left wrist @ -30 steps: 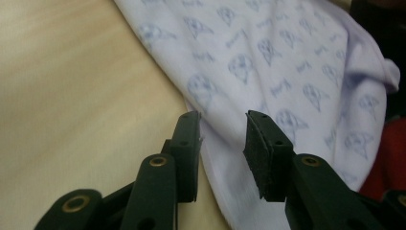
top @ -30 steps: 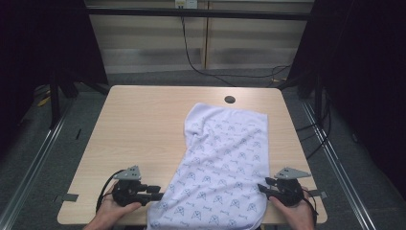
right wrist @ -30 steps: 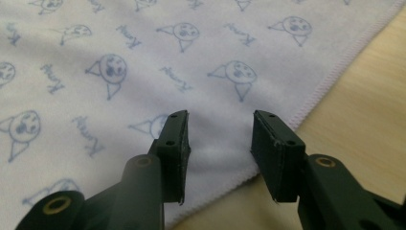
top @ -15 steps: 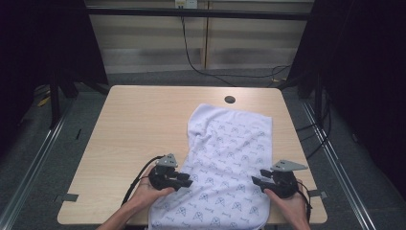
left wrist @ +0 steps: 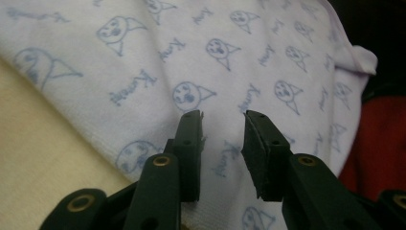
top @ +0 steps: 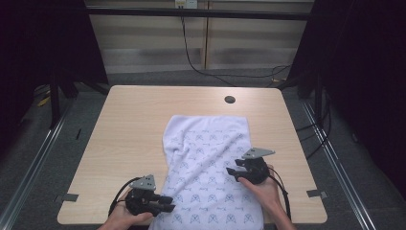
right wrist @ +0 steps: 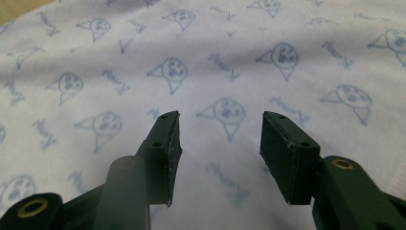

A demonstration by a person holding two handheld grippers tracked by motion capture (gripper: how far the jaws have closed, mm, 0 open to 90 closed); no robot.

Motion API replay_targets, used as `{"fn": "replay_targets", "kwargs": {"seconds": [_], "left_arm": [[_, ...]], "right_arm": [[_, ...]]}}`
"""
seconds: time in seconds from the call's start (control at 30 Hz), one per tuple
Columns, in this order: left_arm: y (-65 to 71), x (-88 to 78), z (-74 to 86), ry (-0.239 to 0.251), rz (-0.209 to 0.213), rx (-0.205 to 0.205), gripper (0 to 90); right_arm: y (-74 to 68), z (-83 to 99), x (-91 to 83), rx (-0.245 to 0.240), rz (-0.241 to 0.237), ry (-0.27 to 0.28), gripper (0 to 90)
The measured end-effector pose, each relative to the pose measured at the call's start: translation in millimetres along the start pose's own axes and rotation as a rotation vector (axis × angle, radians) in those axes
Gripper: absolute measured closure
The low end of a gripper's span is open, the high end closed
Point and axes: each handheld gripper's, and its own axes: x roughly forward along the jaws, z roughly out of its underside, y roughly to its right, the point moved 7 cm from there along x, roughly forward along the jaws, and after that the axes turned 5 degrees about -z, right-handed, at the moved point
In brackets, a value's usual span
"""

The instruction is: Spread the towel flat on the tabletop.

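In the high view a white cloth (top: 208,167) printed with small blue figures lies lengthwise down the middle of the wooden table (top: 129,124), its near end hanging over the edge by the person. The left gripper (top: 165,203) sits at the cloth's near left edge and the right gripper (top: 231,171) rests over the cloth's right half, further up. The step in hand looks like taking hold of the cloth to fold or straighten it; done well, each gripper would come down on an edge or a corner and pinch a single layer, both at matching heights, so the cloth lifts evenly and does not bunch. The slanting creases across the middle suggest it wants smoothing first. In the left gripper view the jaws of the left gripper (left wrist: 224,125) stand a little apart with nothing between them, poised just over the hem where cloth (left wrist: 201,62) meets bare table (left wrist: 38,153); the weave looks soft and slightly fuzzy. In the right gripper view the jaws of the right gripper (right wrist: 220,132) are spread wider, empty, hovering over flat cloth (right wrist: 230,67) well inside the edge, so this one would do better nearer the border.
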Motion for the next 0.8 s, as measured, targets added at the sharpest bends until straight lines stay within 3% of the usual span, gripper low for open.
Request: {"fn": "replay_targets", "kwargs": {"seconds": [0.07, 0.1, 0.13, 0.17, 0.27, 0.3, 0.33, 0.4, 0.47, 0.5, 0.6, 0.67, 0.8], "left_arm": [[-11.5, -6.0, -9.0, 0.044, -0.018, -0.012, 66.0], [-30.5, -11.3, -22.0, 0.107, -0.054, -0.057, 67.7], [-30.5, -11.3, -22.0, 0.107, -0.054, -0.057, 69.3], [-41.4, -13.0, -27.3, 0.120, -0.076, -0.074, 69.3], [-75.5, -13.9, -40.3, 0.142, -0.156, -0.107, 76.5], [-97.0, -12.5, -47.1, 0.141, -0.213, -0.131, 77.7], [-97.0, -12.5, -47.1, 0.141, -0.213, -0.131, 78.4], [-112.4, -9.0, -52.7, 0.142, -0.237, -0.158, 78.3], [-124.9, -4.0, -55.5, 0.138, -0.289, -0.152, 78.1], [-129.9, -0.8, -56.0, 0.144, -0.293, -0.186, 77.7], [-136.5, 7.3, -58.8, 0.143, -0.309, -0.198, 71.2], [-133.9, 10.4, -64.8, 0.158, -0.317, -0.174, 65.9], [-131.7, 22.3, -64.2, 0.104, -0.351, -0.129, 61.3]], "right_arm": [[-5.8, -7.8, 15.6, -0.008, -0.026, -0.008, 49.0], [-7.2, -8.1, 20.0, -0.013, -0.026, -0.019, 49.0], [-8.9, -7.2, 23.3, -0.020, -0.029, -0.033, 49.0], [-8.9, -7.2, 23.3, -0.020, -0.029, -0.033, 49.0], [-10.5, -4.3, 24.6, -0.038, -0.024, -0.037, 48.4], [-10.6, -3.6, 24.3, -0.035, -0.025, -0.032, 48.2], [-10.6, -3.6, 24.3, -0.035, -0.025, -0.032, 48.2], [-10.7, -2.7, 24.5, -0.049, -0.023, -0.022, 47.9], [-11.0, -2.6, 24.5, -0.049, -0.024, -0.020, 47.8], [-10.9, -2.5, 24.5, -0.049, -0.024, -0.019, 47.8], [-11.1, -2.5, 24.5, -0.049, -0.025, -0.018, 47.4], [-11.2, -2.4, 24.5, -0.049, -0.026, -0.017, 47.1], [-10.9, -2.2, 24.3, -0.047, -0.032, -0.015, 46.7]]}}
